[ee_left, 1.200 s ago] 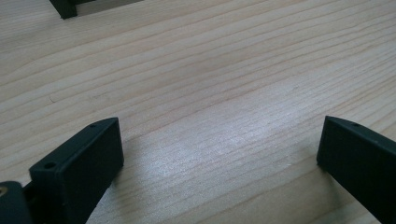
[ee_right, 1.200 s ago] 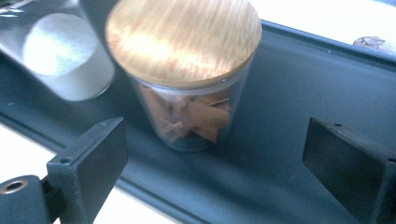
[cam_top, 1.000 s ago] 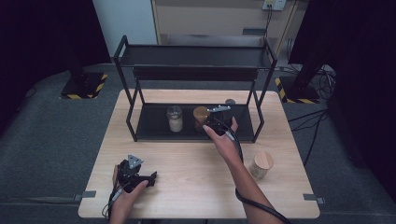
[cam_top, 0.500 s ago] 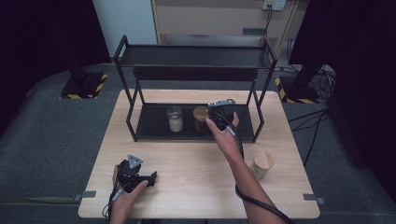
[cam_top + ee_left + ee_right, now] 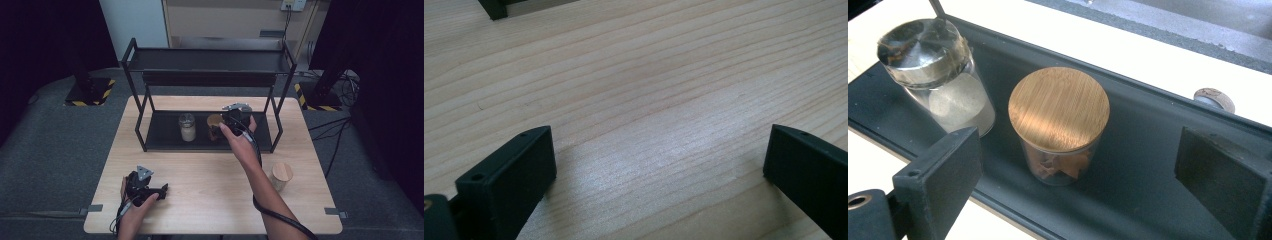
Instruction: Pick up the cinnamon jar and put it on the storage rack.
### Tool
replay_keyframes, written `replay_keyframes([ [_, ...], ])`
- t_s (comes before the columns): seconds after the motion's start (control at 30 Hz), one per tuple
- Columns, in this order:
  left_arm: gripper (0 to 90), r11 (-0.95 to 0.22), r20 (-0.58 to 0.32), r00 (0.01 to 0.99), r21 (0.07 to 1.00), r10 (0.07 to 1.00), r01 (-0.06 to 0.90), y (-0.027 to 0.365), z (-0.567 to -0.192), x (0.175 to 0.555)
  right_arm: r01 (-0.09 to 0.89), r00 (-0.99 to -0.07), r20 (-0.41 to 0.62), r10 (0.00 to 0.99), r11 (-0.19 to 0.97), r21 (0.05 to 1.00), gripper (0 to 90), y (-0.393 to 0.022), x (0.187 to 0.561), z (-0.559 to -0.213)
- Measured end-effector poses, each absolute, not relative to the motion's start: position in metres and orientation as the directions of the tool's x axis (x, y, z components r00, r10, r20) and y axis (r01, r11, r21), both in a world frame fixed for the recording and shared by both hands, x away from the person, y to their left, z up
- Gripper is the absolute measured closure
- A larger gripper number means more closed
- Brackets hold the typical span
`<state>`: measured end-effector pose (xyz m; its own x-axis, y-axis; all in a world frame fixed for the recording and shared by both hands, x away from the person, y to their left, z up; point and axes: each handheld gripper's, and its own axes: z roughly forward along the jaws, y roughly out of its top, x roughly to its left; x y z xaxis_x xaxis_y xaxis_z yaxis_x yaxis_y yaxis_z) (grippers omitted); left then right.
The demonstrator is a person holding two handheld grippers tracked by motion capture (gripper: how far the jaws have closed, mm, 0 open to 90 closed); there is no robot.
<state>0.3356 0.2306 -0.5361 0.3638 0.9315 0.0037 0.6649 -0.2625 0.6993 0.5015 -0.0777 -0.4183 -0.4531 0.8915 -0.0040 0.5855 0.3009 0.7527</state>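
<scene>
Jar with bamboo lid point(image 5: 1058, 125) stands upright on the lower shelf point(image 5: 1148, 165) of the black rack point(image 5: 210, 60), brown bits inside, just right of the glass-lidded jar point(image 5: 935, 75) holding white powder; the two are near, not touching. Right claw point(image 5: 231, 121) hangs above and in front of it, jaws wide apart, gripping nothing; the jar sits between the jaw lines but beyond the tips. Likely step: either grasp it or back off after placing, can't tell which. If grasping: come down centred on the lid, pads on the glass body below the lid rim, keep the left jaw clear of the neighbouring jar, watch the rack's upper shelf. Left claw point(image 5: 145, 186) rests on the desk point(image 5: 649, 100), jaws open, empty. Wooden-lidded container point(image 5: 281, 176) stands apart on the desk's right.
</scene>
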Motion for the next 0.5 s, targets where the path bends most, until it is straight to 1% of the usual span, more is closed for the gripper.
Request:
replay_keyframes([
  [0.3,0.0,-0.262,0.004,0.363,0.699,0.932,0.665,0.230,-0.536,0.336,0.582,-0.454,0.012,0.891,0.287,0.761,5.0,-0.084,0.492,-0.408],
  [0.5,0.0,-0.261,0.004,0.361,0.699,0.932,0.666,0.230,-0.536,0.336,0.564,-0.457,-0.001,0.889,0.291,0.773,4.3,-0.091,0.483,-0.402],
])
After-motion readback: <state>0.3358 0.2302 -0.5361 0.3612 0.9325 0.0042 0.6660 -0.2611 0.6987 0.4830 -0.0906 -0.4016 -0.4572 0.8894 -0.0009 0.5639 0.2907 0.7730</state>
